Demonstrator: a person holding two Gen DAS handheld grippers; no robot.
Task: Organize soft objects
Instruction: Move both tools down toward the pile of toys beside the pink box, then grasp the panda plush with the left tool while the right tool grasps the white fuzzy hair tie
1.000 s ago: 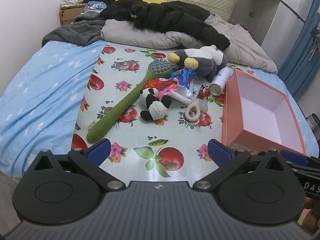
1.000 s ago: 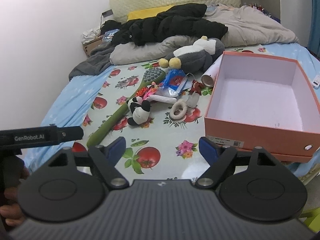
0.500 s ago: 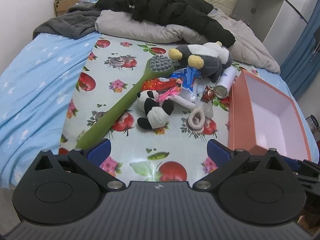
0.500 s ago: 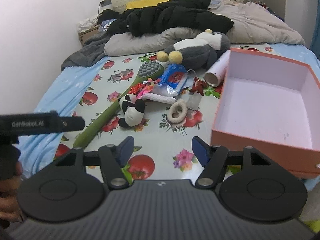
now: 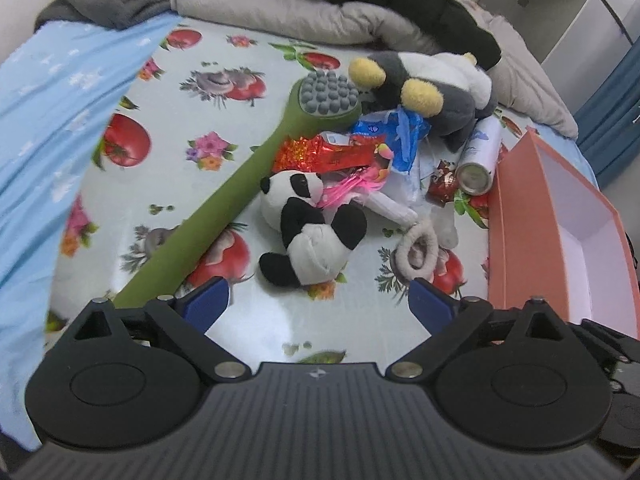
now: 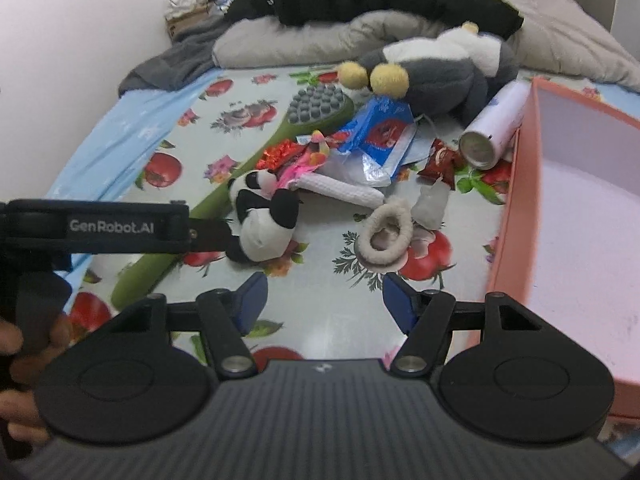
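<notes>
Claws are both open and hold nothing: left gripper, right gripper. Small black-and-white plush panda lies touching the long green massage brush and pink shiny wrappers, so a grab may catch those too.

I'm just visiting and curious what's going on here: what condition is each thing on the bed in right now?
Pink box: open, empty.
Panda plush: lying on its side, untouched.
Grey plush: lying at the back of the pile.
Hair tie: flat on the cloth.
Spray can: tipped over.
Green brush: lying bristles up.
Left gripper: fingers open, empty.
Right gripper: fingers open, empty.
</notes>
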